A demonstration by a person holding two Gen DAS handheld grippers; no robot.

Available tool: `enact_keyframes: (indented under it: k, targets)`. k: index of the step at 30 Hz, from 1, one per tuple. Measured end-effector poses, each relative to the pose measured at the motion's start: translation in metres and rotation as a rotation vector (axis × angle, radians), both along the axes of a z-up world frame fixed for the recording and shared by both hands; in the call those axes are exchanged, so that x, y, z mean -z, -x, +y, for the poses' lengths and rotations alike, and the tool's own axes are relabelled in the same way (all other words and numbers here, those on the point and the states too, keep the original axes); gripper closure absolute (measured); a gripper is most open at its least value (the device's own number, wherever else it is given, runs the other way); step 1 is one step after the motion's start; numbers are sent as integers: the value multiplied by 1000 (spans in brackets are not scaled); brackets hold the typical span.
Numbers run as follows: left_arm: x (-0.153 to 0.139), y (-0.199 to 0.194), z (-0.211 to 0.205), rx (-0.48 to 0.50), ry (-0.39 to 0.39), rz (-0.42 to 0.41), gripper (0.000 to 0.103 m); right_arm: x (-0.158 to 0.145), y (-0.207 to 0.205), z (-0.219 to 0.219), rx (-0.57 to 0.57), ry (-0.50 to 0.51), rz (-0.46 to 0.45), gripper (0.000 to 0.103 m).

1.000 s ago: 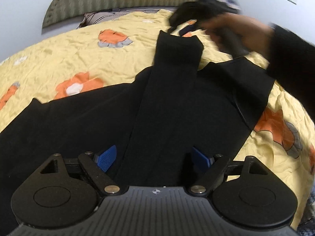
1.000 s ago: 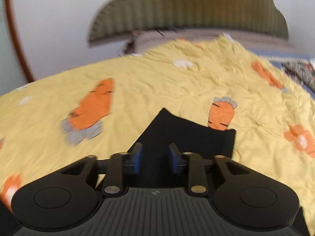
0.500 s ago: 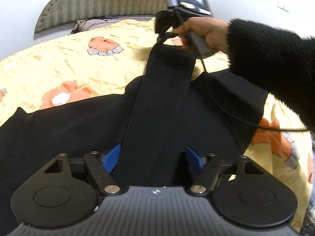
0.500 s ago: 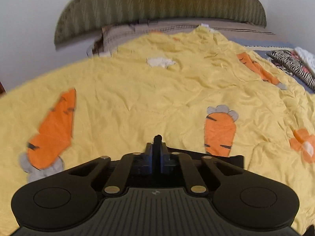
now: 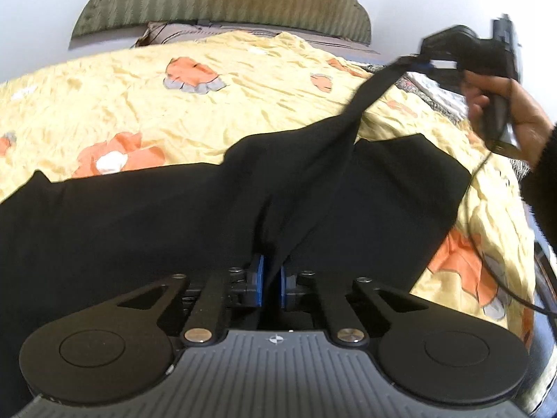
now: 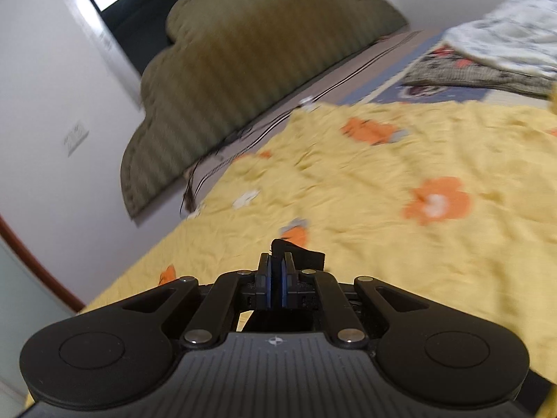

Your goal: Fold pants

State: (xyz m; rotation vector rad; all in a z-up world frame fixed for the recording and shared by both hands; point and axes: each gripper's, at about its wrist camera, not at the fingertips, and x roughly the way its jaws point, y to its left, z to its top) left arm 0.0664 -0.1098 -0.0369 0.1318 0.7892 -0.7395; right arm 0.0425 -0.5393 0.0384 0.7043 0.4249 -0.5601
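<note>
Black pants (image 5: pixel 174 216) lie spread on the yellow flowered bedspread (image 5: pixel 243 80). My left gripper (image 5: pixel 271 280) is shut on the near end of one pant leg (image 5: pixel 313 188). That leg stretches up and to the right to my right gripper (image 5: pixel 423 62), held in a hand above the bed. In the right wrist view my right gripper (image 6: pixel 275 280) is shut on the leg's hem (image 6: pixel 303 256), lifted above the bedspread (image 6: pixel 417 244).
A green padded headboard (image 5: pixel 222 3) stands at the far end of the bed against a white wall. Patterned bedding (image 6: pixel 487 62) lies at the bed's right side. A cable (image 5: pixel 487 244) hangs from the right gripper over the pants.
My left gripper has closed on the pant leg. My right gripper has lifted the hem up and swung it to the right, pulling the leg taut.
</note>
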Motion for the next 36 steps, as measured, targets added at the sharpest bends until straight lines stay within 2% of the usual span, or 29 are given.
enact_keyframes:
  k: [2, 5, 8, 10, 15, 19, 20, 21, 22, 23, 25, 27, 28, 29, 30, 31, 32, 33, 36]
  targets:
    - [-1, 10, -1, 20, -19, -36, 98, -2, 32, -2, 48, -1, -21, 98]
    - [-4, 22, 2, 47, -8, -50, 98, 4, 81, -6, 109, -61, -67, 98]
    - [-6, 31, 4, 67, -5, -59, 98, 21, 116, -7, 158, -77, -35, 98]
    - [-7, 35, 3, 78, -16, -73, 98, 37, 137, -11, 192, -133, -33, 98]
    - [-2, 45, -4, 91, -63, -78, 98, 70, 160, -21, 240, -219, -11, 98]
    - [-3, 52, -3, 91, -78, -96, 97, 68, 170, -15, 250, -186, -19, 98]
    - [-1, 51, -4, 90, -84, -90, 93, 66, 172, -14, 249, -161, -1, 98]
    - [3, 49, -6, 87, -100, -77, 80, 67, 171, -15, 244, -144, 30, 97]
    - [4, 48, -7, 77, -109, -74, 80, 70, 169, -18, 238, -141, 73, 96]
    - [3, 50, -7, 76, -109, -72, 78, 73, 168, -19, 241, -144, 114, 93]
    - [-5, 55, -5, 84, -120, -76, 62, 70, 170, -18, 275, -108, 174, 84]
    - [-18, 62, 3, 100, -91, -91, 30, 55, 174, -7, 337, 25, 200, 84]
    - [-24, 64, 7, 104, -68, -99, 26, 44, 173, 2, 368, 122, 210, 83]
    - [-31, 64, 12, 106, -39, -108, 23, 34, 166, 12, 347, 216, 221, 82]
    - [-37, 62, 14, 104, -21, -113, 23, 27, 154, 21, 269, 287, 238, 81]
    - [-42, 57, 15, 96, -8, -115, 22, 23, 135, 28, 143, 331, 268, 75]
    - [-45, 50, 15, 77, -1, -116, 21, 24, 111, 35, -24, 337, 321, 69]
    - [-46, 41, 15, 42, -7, -117, 20, 30, 85, 42, -214, 307, 379, 54]
    - [-37, 11, 11, -58, -104, -91, 22, 56, 34, 71, -579, 249, 464, 53]
